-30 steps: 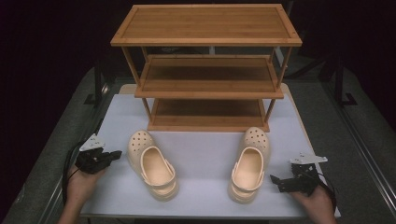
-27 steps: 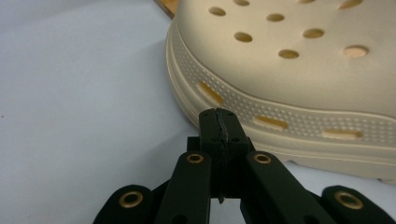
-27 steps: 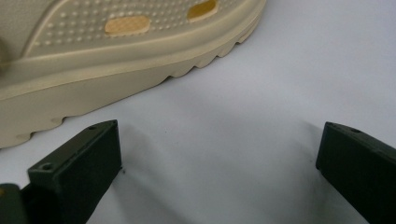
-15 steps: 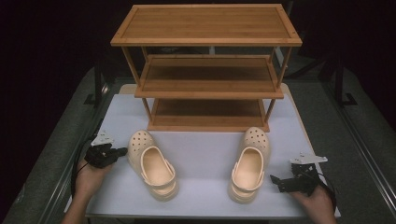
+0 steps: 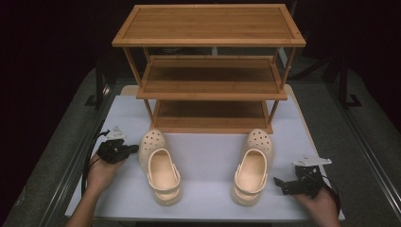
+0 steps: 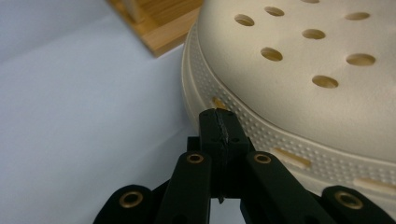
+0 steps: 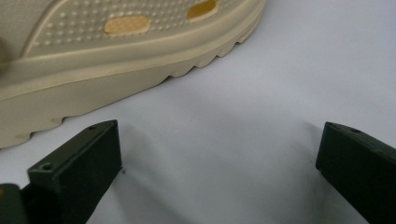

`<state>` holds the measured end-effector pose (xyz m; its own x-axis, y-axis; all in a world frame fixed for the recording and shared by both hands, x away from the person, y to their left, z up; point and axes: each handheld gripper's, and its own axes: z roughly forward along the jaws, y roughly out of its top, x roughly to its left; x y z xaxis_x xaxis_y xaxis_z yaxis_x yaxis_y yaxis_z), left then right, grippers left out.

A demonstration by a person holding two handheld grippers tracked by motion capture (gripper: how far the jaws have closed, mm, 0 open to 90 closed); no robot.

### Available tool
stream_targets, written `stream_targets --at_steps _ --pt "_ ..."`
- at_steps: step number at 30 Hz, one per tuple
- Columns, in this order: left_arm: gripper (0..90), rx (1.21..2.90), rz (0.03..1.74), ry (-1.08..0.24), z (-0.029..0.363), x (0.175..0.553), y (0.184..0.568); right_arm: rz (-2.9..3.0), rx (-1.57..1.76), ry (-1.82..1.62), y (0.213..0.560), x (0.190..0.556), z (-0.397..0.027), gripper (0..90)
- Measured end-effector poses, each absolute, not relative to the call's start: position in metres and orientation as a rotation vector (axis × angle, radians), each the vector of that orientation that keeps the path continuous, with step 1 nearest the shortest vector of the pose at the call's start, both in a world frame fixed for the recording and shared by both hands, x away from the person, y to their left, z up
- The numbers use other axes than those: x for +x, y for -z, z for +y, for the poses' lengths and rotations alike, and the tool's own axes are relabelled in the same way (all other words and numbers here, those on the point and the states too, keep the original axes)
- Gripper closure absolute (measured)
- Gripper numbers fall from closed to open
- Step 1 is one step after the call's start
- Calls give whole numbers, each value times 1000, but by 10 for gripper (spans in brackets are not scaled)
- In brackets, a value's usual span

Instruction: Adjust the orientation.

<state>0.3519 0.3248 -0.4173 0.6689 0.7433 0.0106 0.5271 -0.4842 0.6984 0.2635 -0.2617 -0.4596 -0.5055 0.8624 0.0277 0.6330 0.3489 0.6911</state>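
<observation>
— How will the left clog (image 5: 160, 171) handle?
— Likely light, soft foam; its perforated toe sits just ahead of the left gripper (image 6: 219, 135), jaws pressed together, empty.
— And the right gripper (image 7: 219, 158)?
— Jaws spread wide, empty; the right clog (image 7: 116, 60) lies just beyond them. The rim looks easiest to pinch.

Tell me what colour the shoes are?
The shoes are cream, clearest in the high view.

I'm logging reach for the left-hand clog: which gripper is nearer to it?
Left. The left gripper, jaws shut, sits right beside the left clog's toe side. The right gripper, jaws open, is across the table beside the right clog.
</observation>
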Motion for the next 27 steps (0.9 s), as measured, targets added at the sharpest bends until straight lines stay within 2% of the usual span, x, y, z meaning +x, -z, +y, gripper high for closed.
stream_targets --at_steps 15,27 --pt "900 2219 893 -354 267 379 420 2275 1321 -936 460 263 -262 0" --pt "900 2226 846 -342 238 388 421 2275 1321 -936 460 263 -262 0"
